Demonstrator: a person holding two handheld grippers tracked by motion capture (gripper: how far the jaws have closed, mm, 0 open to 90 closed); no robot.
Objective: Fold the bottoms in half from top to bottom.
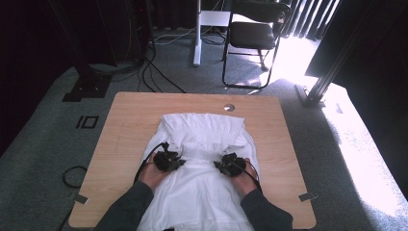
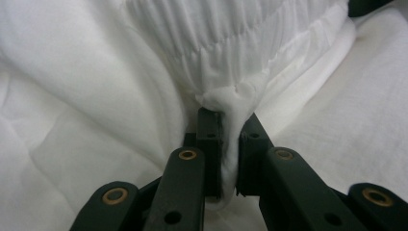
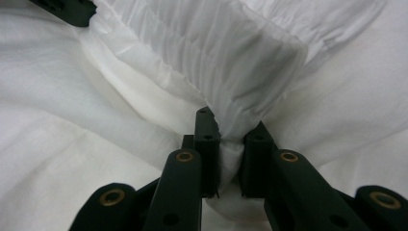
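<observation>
A white garment (image 1: 199, 144) lies spread on the wooden table (image 1: 130, 120), its ribbed elastic band folded over toward the middle. My left gripper (image 1: 168, 160) rests on the garment's left side, jaws shut on a pinch of the ribbed band (image 2: 230, 103). My right gripper (image 1: 232, 165) rests on the right side, jaws shut on a fold of the same band (image 3: 231, 130). In the left gripper view my own gripper (image 2: 230, 151) has cloth bunched between its pads; in the right gripper view my own gripper (image 3: 231, 154) does too. Both hands lie low on the cloth.
A black folding chair (image 1: 257, 33) and a white stand leg (image 1: 197, 33) are on the carpet beyond the table. Cables (image 1: 154, 72) run over the floor at the back left. A round metal grommet (image 1: 229, 107) sits near the table's far edge.
</observation>
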